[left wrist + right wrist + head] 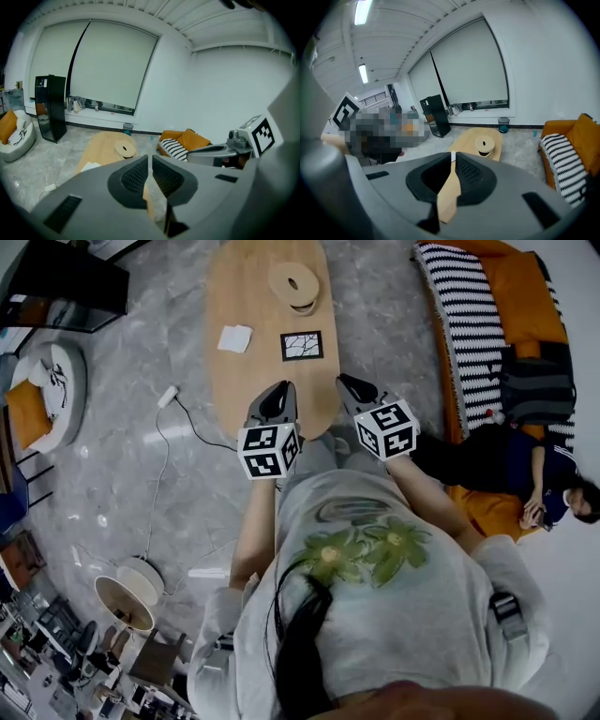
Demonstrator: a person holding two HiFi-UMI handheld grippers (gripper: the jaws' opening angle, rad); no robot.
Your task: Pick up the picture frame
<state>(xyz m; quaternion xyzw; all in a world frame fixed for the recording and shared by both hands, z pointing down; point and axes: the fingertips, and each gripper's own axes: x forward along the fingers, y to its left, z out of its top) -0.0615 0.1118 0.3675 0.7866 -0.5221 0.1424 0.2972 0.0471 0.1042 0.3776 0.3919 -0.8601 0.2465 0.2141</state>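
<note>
living rm: orange sofa (525, 292) w/ striped throw (469, 315), low wood table (253, 306)

One oval bench (234, 381) carries three things, one of each kind: a picture frame (301, 345), a white paper square (235, 337) and a wooden ring (293, 284) at its far end. There are two grippers, the left gripper (279, 390) and the right gripper (349, 382). On the right is one orange sofa (523, 287) with one striped blanket (464, 315) and one person (502, 457).

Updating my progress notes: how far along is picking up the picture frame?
Done: nothing yet; the picture frame lies flat on the wooden table. In hand: nothing; the left gripper and right gripper are shut and empty, short of it. Left: reach, grasp, lift.
</note>
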